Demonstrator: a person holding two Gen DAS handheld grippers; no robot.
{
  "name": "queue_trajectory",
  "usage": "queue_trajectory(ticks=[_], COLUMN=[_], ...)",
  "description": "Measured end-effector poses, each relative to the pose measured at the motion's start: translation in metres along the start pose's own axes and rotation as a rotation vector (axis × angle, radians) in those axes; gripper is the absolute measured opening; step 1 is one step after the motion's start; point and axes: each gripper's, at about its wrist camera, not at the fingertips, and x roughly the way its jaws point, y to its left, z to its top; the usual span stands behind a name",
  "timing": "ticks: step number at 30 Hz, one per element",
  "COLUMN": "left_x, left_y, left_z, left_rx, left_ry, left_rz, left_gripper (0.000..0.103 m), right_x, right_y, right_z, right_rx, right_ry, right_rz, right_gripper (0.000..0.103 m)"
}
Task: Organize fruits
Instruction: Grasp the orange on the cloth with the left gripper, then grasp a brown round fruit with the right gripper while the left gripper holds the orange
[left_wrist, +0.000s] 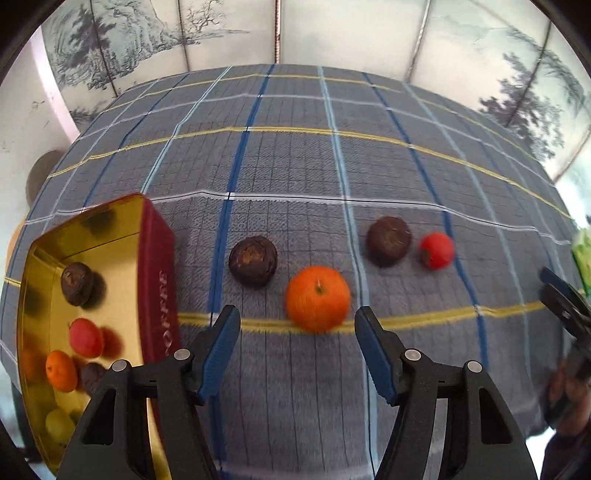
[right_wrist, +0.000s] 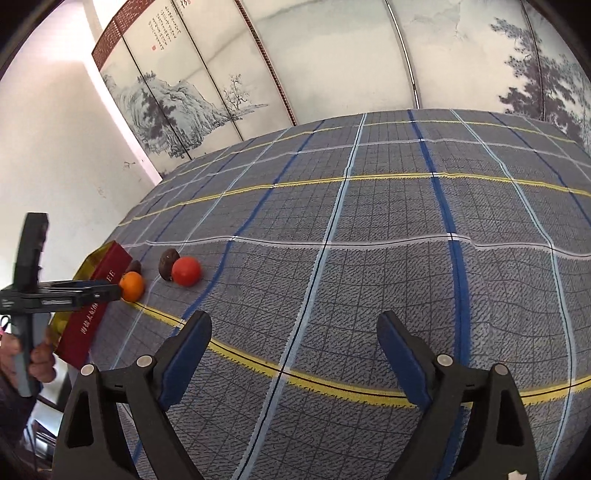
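Now your plaid surface (left_wrist: 295, 166), red tin (left_wrist: 157, 280) at its left edge with fruits inside, your left claw (left_wrist: 297, 321) spread wide near the orange (left_wrist: 317, 298), your right claw (right_wrist: 293, 332) spread wide, gripping nothing, small red fruit (left_wrist: 437, 250) beside a brown one (left_wrist: 388, 240).

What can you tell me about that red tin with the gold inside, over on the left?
The tin is an open, lidless rectangular box, dark red outside with pale lettering, shiny gold metal inside. It rests on the plaid tablecloth near the table's left edge. Inside lie several small fruits: dark brown, red, orange and yellowish-green ones. No gripper touches it; the open left gripper points at an orange beside it.
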Motion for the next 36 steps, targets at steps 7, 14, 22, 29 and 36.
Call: queue_trajectory(ticks=[7,14,22,29,36], left_x=[0.027,0.006,-0.008,-0.046,-0.062], left_y=[-0.005,-0.012,-0.002,-0.011,-0.008], left_z=[0.006,-0.021,-0.049,-0.06,-0.066], left_rx=[-0.024,-0.098,-0.154,-0.076,-0.063], left_ry=[0.009,-0.143,-0.161,-0.214,-0.212], left_rz=[-0.003,-0.028,-0.07,-0.055,-0.068], left_gripper=[0.056,0.039,0.039,0.039,0.039], right_x=[0.003,0.006,0.013,0.02,0.056], right_y=[0.003,0.003,0.011,0.073,0.128], right_z=[-0.001,0.0,0.001,0.011,0.031], right_rx=[-0.008,-0.009,-0.051,-0.248,-0.394], right_ry=[0.016,0.032,0.061,0.03,0.076], right_rz=[0.041,0.042,-0.006,0.135,0.194], right_gripper=[0.09,0.09,0.09,0.089,0.078])
